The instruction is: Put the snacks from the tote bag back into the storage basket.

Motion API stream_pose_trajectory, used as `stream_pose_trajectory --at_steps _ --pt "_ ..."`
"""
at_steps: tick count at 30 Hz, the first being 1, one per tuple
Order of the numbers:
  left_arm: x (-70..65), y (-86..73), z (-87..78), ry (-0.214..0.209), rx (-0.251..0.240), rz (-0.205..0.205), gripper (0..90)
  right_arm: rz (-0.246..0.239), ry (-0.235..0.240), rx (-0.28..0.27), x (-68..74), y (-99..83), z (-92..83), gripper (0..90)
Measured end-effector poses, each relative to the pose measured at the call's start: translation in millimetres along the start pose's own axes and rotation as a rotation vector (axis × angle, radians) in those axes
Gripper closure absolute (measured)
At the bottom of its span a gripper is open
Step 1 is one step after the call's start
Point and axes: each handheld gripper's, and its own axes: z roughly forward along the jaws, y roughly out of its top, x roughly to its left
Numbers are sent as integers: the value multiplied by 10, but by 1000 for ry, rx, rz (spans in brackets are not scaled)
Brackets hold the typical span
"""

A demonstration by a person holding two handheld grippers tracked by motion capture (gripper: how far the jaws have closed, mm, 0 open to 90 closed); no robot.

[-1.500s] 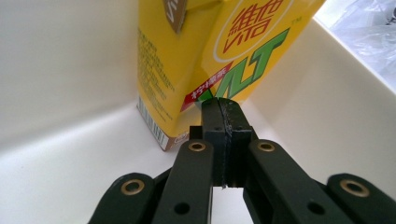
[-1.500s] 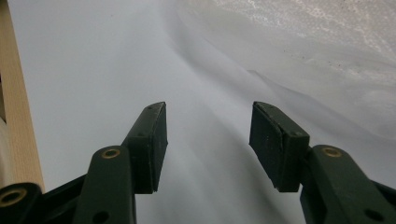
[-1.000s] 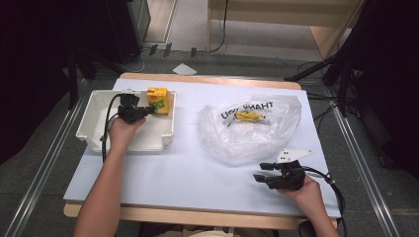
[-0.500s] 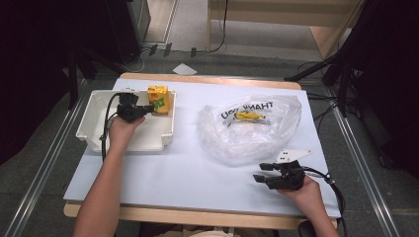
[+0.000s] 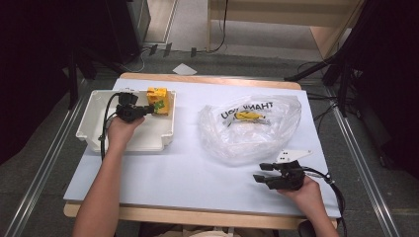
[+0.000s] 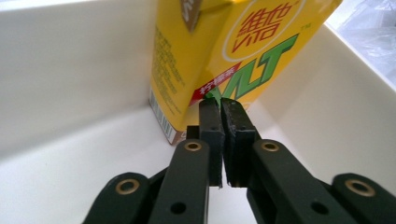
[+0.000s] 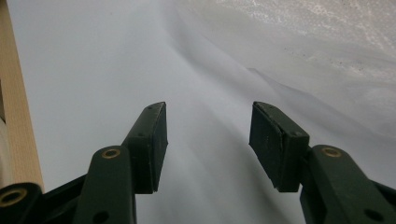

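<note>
A yellow drink carton (image 5: 159, 100) stands tilted against the far right corner of the white tray (image 5: 94, 131). In the left gripper view the carton (image 6: 224, 56) rises just beyond the tips of my left gripper (image 6: 219, 105). Its jaws have just been opening a little, leaving a thin slit, and nothing is between the pads. Seen from above, my left gripper (image 5: 146, 109) points right at the carton's base. My right gripper (image 5: 261, 173) rests near the table's front right, with its jaws wide apart over bare table (image 7: 208, 140).
A crumpled clear plastic bag (image 5: 249, 126) with yellow print lies on the right half of the pale blue table (image 5: 188, 168), just beyond the right gripper; its edge (image 7: 327, 46) fills the upper right of the right gripper view. The tray's white walls (image 6: 70, 70) surround the left gripper.
</note>
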Motion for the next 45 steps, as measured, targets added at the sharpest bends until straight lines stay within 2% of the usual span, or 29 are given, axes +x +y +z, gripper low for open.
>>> stream_pose_trajectory --at_steps 8,13,16,20,25,34,39,45 --pt "-33 19 -76 -23 -1 -10 838 1 0 1 0 -1 -1 476" --pt "-93 31 -159 -39 7 9 767 6 0 0 -4 0 -2 475" --pt "-117 39 -197 -60 7 10 706 5 2 -1 -7 0 -2 475" --pt "-184 50 -241 -91 37 -2 639 5 0 2 -9 1 -1 473" --pt "-269 64 -301 -104 44 6 585 7 3 0 -17 6 1 472" --pt "-433 84 -390 -112 65 33 494 12 8 -14 -44 28 7 473" --pt "-537 91 -429 -122 71 52 470 36 22 -23 -75 52 15 476" --pt "-657 104 -460 -129 60 76 460 33 25 -31 -94 67 22 480"
